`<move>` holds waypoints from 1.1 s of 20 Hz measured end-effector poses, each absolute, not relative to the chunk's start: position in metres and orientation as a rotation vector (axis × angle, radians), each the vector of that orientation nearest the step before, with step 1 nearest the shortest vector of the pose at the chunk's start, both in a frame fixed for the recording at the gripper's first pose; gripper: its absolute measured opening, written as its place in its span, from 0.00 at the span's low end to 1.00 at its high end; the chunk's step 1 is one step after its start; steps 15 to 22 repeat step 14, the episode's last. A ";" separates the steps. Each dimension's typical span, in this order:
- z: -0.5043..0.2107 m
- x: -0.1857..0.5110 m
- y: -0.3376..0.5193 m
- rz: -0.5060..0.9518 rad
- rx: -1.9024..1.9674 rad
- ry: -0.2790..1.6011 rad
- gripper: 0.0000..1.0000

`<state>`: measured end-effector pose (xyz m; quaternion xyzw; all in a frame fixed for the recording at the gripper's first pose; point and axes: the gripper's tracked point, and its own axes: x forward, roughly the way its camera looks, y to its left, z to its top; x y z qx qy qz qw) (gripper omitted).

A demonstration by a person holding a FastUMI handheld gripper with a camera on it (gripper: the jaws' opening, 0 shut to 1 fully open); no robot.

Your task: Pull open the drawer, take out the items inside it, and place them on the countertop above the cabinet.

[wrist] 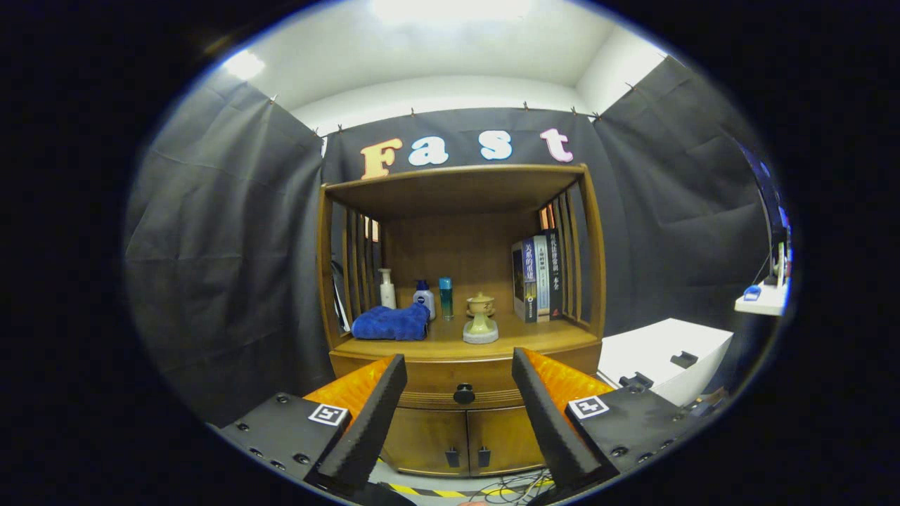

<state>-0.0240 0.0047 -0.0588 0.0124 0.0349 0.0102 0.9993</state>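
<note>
Tongs [458, 393] spread wide, gripping nothing, framing the round dark knob [464, 393] on one shut wooden drawer [460, 376]. On the countertop [450, 344]: three bottles, one plush blue towel [391, 323] at the left edge, one ceramic cup [481, 318].

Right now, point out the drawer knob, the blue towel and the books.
drawer knob [464, 393]: gripper view, knob's round face.
blue towel [391, 324]: gripper view, middle of the folded cloth.
books [538, 278]: gripper view, the middle spine.
</note>
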 end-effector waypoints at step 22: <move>-0.022 -0.075 0.033 0.077 0.047 0.007 0.98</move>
